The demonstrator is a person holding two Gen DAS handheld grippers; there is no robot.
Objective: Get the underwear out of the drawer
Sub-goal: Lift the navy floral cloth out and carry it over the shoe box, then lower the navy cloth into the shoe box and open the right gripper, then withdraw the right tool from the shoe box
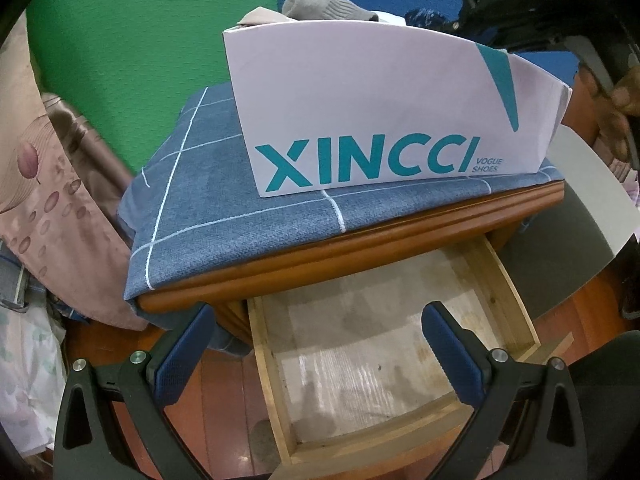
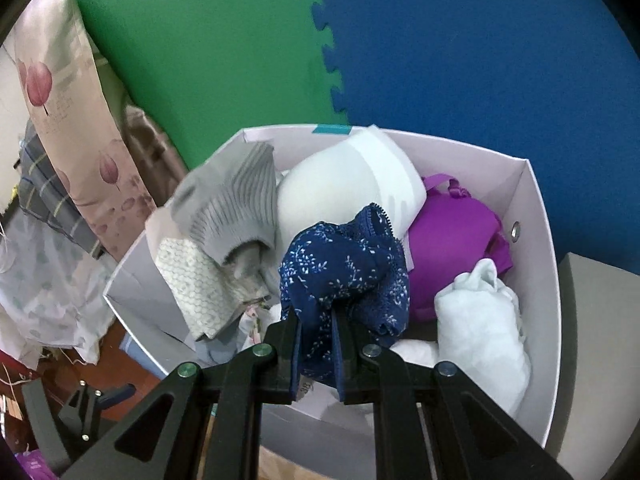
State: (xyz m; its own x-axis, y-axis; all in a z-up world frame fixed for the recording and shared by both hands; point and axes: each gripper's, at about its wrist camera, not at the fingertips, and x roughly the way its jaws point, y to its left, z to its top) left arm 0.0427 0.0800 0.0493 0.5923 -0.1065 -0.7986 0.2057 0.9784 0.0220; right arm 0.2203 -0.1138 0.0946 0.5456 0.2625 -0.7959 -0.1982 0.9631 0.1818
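My right gripper (image 2: 316,320) is shut on navy blue underwear with a white leaf print (image 2: 344,264), held over the open white shoebox (image 2: 536,248). The box holds a white bra (image 2: 348,188), a purple bra (image 2: 452,240), a grey sock (image 2: 236,208) and pale cloths. In the left wrist view my left gripper (image 1: 320,344) stands open above the pulled-out wooden drawer (image 1: 500,280), which has nothing in it but its stained liner. The same shoebox (image 1: 380,120), printed XINCCI, stands on the nightstand's blue checked cloth (image 1: 224,192), and the right gripper's body (image 1: 532,8) shows above its far right corner.
Green and blue foam mats (image 2: 440,60) cover the wall behind. A pink floral curtain (image 1: 52,184) and piled fabrics lie to the left. A grey-white surface (image 1: 580,208) sits right of the nightstand. Red-brown floor (image 1: 224,392) shows beside the drawer.
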